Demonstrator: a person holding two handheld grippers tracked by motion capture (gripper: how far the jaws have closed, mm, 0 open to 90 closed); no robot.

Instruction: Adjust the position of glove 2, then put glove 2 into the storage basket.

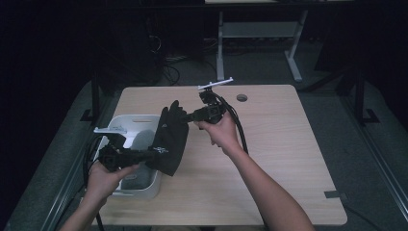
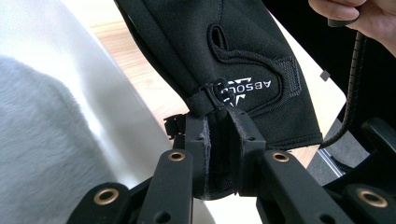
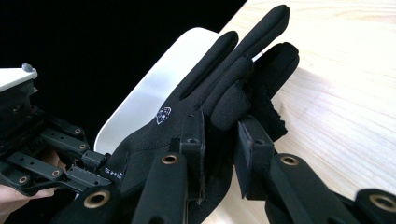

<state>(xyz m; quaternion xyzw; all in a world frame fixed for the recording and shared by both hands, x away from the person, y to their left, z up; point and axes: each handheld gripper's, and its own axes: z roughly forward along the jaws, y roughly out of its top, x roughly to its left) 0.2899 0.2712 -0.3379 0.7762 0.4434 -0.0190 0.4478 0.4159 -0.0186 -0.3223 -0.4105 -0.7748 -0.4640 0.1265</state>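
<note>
We hold a black glove (image 1: 168, 139) above the worktop's (image 1: 269, 159) left side, beside a white bin (image 1: 144, 190): left gripper (image 1: 153, 154) clamped on its cuff, right gripper (image 1: 186, 117) pinching its fingers.

The bench (image 1: 269, 144) is being lit softly from above while the room around it is being left almost black in the high view. The white bin (image 2: 60, 70) is being washed out by glare in the left gripper view. The near jaws are being rendered slightly soft in both gripper views.
</note>
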